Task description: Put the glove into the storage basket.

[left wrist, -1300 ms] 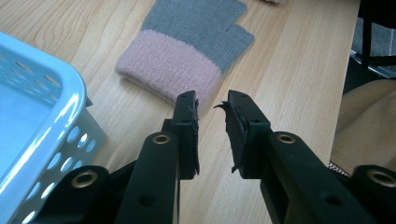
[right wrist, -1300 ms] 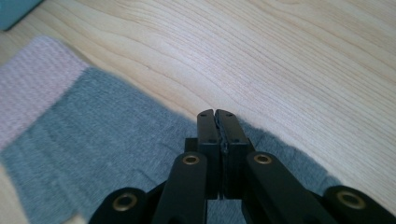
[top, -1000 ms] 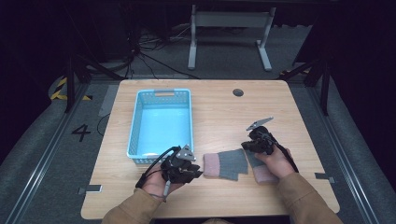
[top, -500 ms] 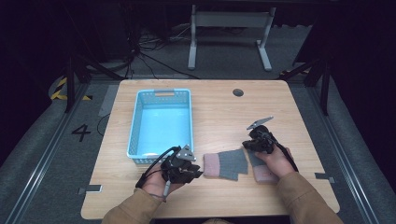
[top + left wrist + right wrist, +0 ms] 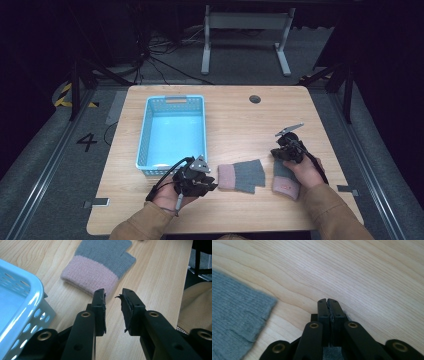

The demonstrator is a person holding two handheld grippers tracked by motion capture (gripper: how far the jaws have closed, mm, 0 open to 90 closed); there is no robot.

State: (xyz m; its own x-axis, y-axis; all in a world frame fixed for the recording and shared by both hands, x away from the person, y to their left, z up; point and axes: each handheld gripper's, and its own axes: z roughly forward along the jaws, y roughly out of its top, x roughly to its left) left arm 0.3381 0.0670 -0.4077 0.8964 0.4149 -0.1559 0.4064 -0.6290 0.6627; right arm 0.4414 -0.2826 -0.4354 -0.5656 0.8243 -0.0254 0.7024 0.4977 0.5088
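The left gripper rests with jaws parted and empty just left of the pink-cuffed grey glove near the blue basket. The right gripper, clenched on nothing, sits right of it, over a second glove.

A wooden table seen from above. Its upper right part is bare apart from a small dark hole near the far edge, so a hand could move freely there. A light blue basket stands at centre left, its walls blocking that side. Along the lower middle, one glove lies flat between the left gripper and the right gripper; a second glove lies under the right hand. Narrow strips of bare wood separate them.
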